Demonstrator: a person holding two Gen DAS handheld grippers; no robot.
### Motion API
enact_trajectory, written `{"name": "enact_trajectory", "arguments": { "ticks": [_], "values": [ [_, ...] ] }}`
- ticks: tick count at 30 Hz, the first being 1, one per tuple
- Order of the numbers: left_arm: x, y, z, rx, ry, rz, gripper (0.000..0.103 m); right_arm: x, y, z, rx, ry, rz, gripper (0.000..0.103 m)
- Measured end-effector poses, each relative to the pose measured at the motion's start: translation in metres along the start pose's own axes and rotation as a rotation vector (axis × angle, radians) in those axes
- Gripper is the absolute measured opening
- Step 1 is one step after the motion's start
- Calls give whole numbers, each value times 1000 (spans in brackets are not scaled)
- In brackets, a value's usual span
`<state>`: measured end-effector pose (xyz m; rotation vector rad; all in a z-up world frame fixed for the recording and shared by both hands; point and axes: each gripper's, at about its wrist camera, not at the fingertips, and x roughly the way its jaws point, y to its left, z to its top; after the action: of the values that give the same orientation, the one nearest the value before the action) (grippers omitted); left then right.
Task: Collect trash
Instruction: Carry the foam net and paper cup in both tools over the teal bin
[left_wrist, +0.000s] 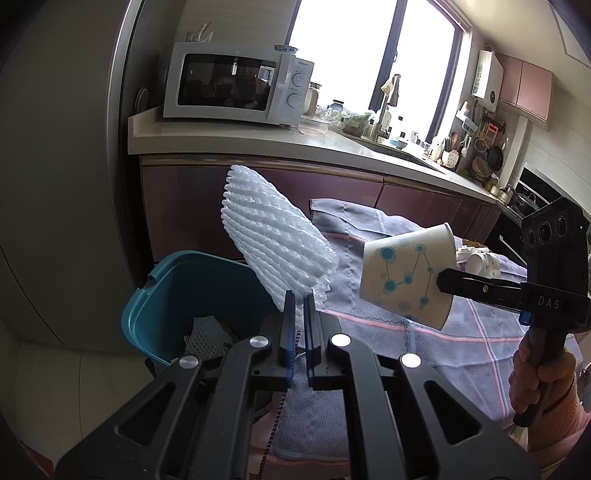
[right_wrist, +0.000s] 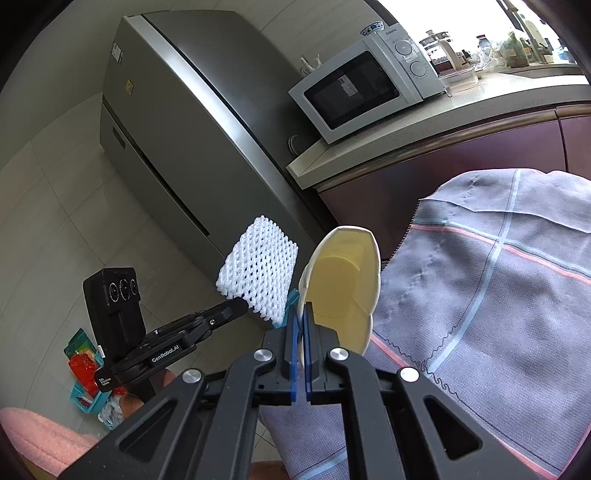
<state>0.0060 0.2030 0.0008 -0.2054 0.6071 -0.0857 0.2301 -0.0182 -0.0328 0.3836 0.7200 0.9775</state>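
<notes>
My left gripper (left_wrist: 300, 300) is shut on a white foam fruit net (left_wrist: 273, 240), which sticks up above the far rim of a teal bin (left_wrist: 166, 291). More foam netting (left_wrist: 207, 332) lies inside that bin. My right gripper (right_wrist: 301, 312) is shut on the squashed rim of a paper cup (right_wrist: 343, 280); the cup (left_wrist: 406, 275) shows blue dots and lines in the left wrist view, held over the table just right of the net. In the right wrist view the left gripper (right_wrist: 238, 308) holds the foam net (right_wrist: 258, 273) to the cup's left.
A grey checked tablecloth (left_wrist: 424, 354) covers the table, with another cup (left_wrist: 480, 262) lying at its far end. Behind stand a counter with a white microwave (left_wrist: 236, 83) and a grey fridge (right_wrist: 177, 122). Colourful packets (right_wrist: 85, 369) lie on the tiled floor. A hand (left_wrist: 535, 373) grips the right tool.
</notes>
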Motion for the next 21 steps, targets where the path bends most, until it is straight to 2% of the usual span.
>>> {"name": "enact_trajectory", "arguments": {
  "ticks": [21],
  "values": [
    [3, 24, -5, -24, 18, 50, 5, 48, 13, 7, -40, 86, 24, 2]
  ]
}}
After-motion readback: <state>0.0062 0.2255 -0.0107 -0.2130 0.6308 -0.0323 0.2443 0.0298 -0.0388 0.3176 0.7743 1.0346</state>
